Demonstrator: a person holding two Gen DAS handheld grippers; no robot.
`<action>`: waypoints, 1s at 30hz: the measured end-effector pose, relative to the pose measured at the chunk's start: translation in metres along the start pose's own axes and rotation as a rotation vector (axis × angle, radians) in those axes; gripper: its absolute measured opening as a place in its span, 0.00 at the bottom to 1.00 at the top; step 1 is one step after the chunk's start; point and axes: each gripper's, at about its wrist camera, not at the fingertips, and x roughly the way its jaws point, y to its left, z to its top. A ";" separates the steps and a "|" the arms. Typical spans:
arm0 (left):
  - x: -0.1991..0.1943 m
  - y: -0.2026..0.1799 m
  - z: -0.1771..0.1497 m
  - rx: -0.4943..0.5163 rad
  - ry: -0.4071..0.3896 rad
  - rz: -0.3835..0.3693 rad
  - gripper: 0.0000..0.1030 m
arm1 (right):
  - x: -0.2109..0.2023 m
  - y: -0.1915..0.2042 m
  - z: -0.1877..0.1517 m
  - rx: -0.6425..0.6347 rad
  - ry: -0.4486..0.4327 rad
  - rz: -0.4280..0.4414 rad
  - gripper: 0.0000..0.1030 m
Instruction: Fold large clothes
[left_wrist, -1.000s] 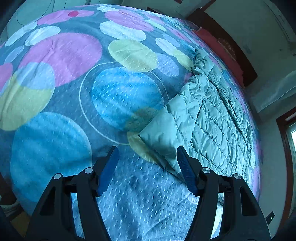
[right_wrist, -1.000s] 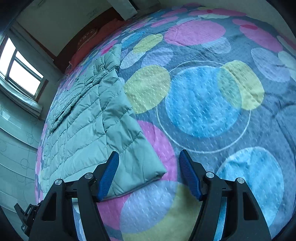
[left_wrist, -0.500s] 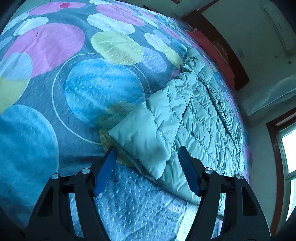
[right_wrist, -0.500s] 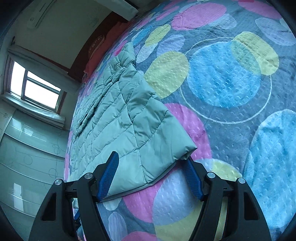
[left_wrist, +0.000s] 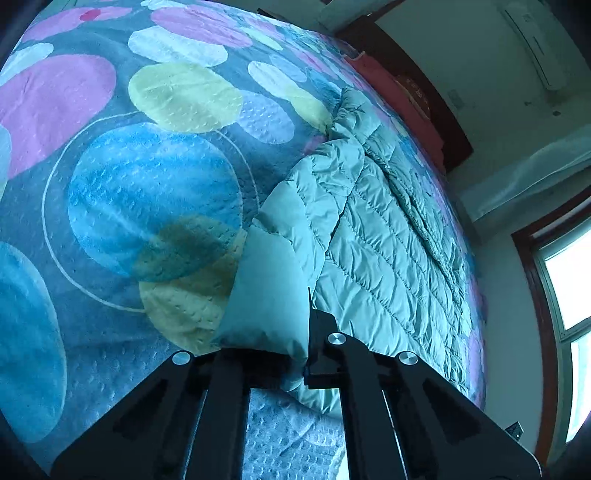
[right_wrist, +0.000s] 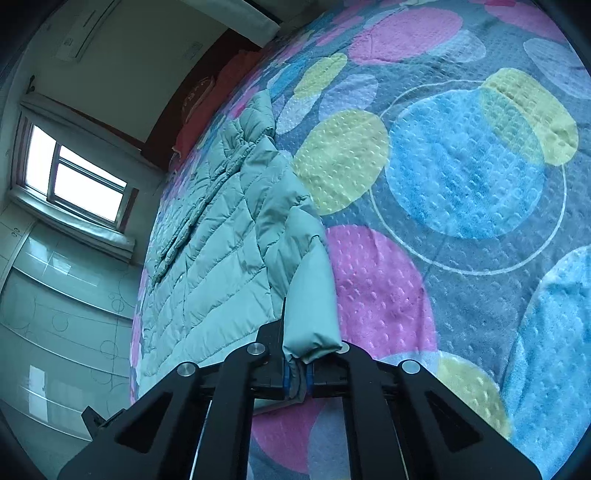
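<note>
The pale green quilted down jacket (left_wrist: 388, 236) is lying spread flat on the bed, along the side nearest the window (right_wrist: 77, 184), with its collar end pointing toward the dark red headboard (left_wrist: 417, 92). Its shell is showing diagonal stitched channels, puffy and lightly creased, and a placket is running down its middle. Each cuff end is rising off the bedding where you are holding it.

You are gripping the smooth, unquilted end of one sleeve (left_wrist: 269, 291) with the left tongs (left_wrist: 306, 354); the jaws are closed on the fabric, which is bulging out above them. You are gripping the matching sleeve end (right_wrist: 310, 295) with the right tongs (right_wrist: 297, 373), whose blue pads (right_wrist: 286, 373) are pinching a thin fold of cloth between them.

Judged from this, the step in hand is the first fold: both sleeves are seized and are about to be brought in over the body of the jacket. The next move is calling for you to be lifting both ends together, carrying them across the quilted front and laying them flat so that the sleeves are not twisting. Since the filling is springy and the shell looks slippery, the grip is likely needing to stay firm until the cloth is settling.

Around the jacket, the grey bedspread with large blue, pink and yellow circles (right_wrist: 461, 177) is covering the rest of the bed. A wall-mounted air conditioner (left_wrist: 535, 40) is hanging high on the wall beyond.
</note>
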 end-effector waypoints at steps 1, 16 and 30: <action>-0.005 -0.002 0.001 0.008 -0.010 -0.010 0.03 | -0.004 0.002 0.000 -0.009 -0.004 0.007 0.04; -0.124 -0.046 0.015 0.123 -0.120 -0.206 0.02 | -0.100 0.052 -0.010 -0.104 -0.024 0.226 0.03; 0.005 -0.133 0.158 0.244 -0.198 -0.109 0.02 | 0.013 0.127 0.141 -0.138 -0.099 0.277 0.03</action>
